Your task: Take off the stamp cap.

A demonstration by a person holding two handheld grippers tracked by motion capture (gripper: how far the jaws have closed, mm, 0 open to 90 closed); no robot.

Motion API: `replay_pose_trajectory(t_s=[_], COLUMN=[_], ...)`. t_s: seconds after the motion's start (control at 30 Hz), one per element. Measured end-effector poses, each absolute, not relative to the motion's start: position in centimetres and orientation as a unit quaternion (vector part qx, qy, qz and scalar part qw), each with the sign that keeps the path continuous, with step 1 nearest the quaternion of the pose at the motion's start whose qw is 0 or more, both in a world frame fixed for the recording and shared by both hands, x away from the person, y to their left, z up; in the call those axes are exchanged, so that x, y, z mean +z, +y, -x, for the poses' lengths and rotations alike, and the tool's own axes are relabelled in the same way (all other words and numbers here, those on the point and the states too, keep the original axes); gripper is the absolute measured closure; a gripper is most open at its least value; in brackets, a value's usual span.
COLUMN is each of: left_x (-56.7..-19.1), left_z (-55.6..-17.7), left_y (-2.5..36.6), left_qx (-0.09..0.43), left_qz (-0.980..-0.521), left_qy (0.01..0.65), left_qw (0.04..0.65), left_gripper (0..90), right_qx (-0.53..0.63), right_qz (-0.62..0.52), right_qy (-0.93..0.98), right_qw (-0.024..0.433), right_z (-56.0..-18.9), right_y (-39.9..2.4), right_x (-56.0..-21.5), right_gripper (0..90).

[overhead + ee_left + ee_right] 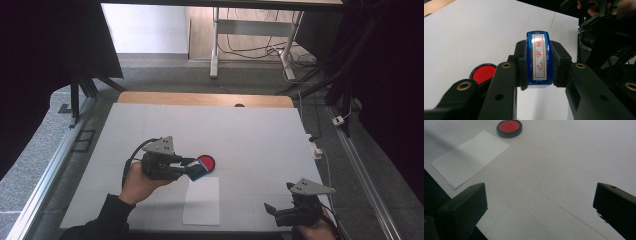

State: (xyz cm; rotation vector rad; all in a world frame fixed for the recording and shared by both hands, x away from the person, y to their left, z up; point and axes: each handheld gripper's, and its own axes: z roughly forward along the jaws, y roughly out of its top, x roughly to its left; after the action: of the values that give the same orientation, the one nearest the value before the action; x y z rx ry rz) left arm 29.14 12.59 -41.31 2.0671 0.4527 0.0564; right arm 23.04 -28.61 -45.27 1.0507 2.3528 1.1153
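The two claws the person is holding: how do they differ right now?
The left claw is shut on a blue stamp; the right claw stands wide open with nothing between its jaws. The left claw is held beside the red ink pad, while the right claw waits near the table's near corner. Both are black.

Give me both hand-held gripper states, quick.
Left hand-held gripper: closed on the blue stamp.
Right hand-held gripper: open, holding nothing.
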Motion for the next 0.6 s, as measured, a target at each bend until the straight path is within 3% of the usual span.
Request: replay_pose_trajectory(t_s=[0.37, 0.6], left_x=[-41.4, -41.4], left_z=[-29.2, -29.2], left_y=[12.4, 12.2], left_qx=[0.01, 0.001], left_qz=[-0.855, -0.856], left_qy=[0.177, 0.169], left_qw=[0.487, 0.489], left_gripper=[70.0, 69.9], right_qx=[0.426, 0.451], right_qz=[-0.322, -0.269], right_qy=[0.831, 0.843], right_qw=[0.154, 0.114], right_z=[-23.3, -23.8], right_y=[-26.8, -24.1], right_x=[-44.5, -44.0], right_gripper=[0.0, 0.0])
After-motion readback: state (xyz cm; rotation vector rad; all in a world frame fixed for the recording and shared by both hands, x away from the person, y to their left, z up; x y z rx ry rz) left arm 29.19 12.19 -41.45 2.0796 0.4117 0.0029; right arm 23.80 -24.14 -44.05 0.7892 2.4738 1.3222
